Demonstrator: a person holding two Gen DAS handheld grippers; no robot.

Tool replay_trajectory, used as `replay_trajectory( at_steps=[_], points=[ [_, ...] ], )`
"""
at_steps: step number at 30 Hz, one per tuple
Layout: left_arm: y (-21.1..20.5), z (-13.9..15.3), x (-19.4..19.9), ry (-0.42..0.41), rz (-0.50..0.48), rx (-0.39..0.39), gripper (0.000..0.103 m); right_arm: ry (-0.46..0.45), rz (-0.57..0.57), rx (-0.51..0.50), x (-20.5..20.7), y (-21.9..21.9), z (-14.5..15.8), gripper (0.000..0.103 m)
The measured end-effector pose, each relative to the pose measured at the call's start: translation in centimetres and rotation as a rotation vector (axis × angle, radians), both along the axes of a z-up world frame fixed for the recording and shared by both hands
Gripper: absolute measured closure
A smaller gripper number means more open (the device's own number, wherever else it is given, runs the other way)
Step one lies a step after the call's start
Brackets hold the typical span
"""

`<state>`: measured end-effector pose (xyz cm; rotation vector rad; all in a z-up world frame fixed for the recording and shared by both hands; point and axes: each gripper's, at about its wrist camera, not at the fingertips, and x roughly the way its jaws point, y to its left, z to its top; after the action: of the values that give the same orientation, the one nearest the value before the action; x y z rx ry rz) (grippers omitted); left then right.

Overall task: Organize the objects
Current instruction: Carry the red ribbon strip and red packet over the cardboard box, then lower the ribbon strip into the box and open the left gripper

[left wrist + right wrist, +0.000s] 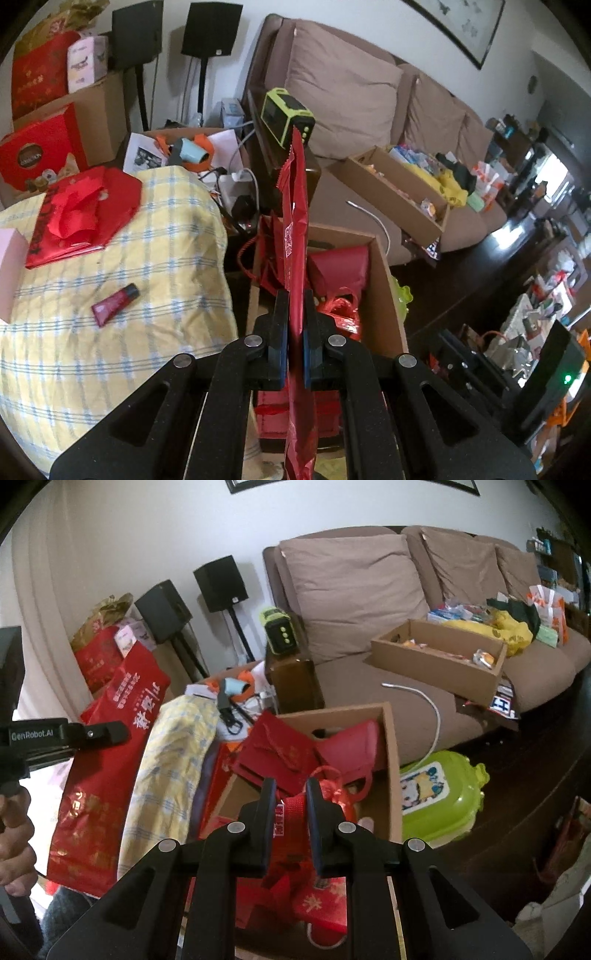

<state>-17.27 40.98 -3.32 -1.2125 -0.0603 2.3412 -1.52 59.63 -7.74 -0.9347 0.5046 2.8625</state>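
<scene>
Pouch: a flat red foil pouch [295, 229] stands edge-on in the left wrist view; the right wrist view shows its broad face [107, 771] with gold print, at 9 o'clock of the box.
Left gripper: the left gripper [295, 343] is clamped on the pouch near the pouch's middle, blue pads pressed flat against both faces.
Place: the pouch hangs above the near left edge of the open cardboard box [384, 280], beside the bed.
Handling: it looks light and thin; the film is likely slick and crinkly, so it may slide or fold over above the pads. A hold nearer the serrated seal, where the film is doubled and stiffer, would probably steady it.
Right gripper: the right gripper [290, 819] has its fingers apart, either side of a red mesh bag [291, 812]; I cannot tell whether they touch it.
Mesh bag: soft, open weave, likely squashy and easy to snag.
Box contents: red paper bags [280, 753] with cord handles, creased but fairly stiff.
Bed: a yellow checked cloth [110, 314], soft and rumpled, carries 1 small dark red tube [114, 304] at 9 o'clock of the left gripper.
Sofa: brown fabric sofa [369, 672] at 12 o'clock.
</scene>
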Motion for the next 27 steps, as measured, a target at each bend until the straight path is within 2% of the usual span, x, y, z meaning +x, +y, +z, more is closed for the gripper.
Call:
replay_trajectory(
  at_steps=[6,13,16,18,21,27],
  points=[
    [1.8,-0.8,-0.7,-0.009,-0.015,-0.003,0.098,-0.031,0.004,-0.009,-0.2,0.0,-0.5,0.088],
    [3.0,-2.4,-2.3,-0.04,-0.015,-0.016,0.098,-0.134,-0.02,-0.021,-0.9,0.7,-2.3,0.088],
    [4.4,-3.5,-3.5,-0.021,-0.043,-0.063,0.098,-0.19,-0.054,-0.042,-1.0,1.3,-3.4,0.088],
    [4.9,-4.2,-4.4,-0.037,-0.041,-0.084,0.098,-0.205,-0.064,-0.035,-1.0,1.5,-3.7,0.088],
    [5.6,-4.7,-5.2,-0.044,-0.044,-0.065,0.098,-0.211,-0.062,-0.014,-1.0,1.3,-3.7,0.088],
    [7.4,-6.5,-7.2,-0.062,-0.043,-0.089,0.098,-0.253,-0.049,0.016,-1.4,0.6,-4.2,0.088]
  ],
)
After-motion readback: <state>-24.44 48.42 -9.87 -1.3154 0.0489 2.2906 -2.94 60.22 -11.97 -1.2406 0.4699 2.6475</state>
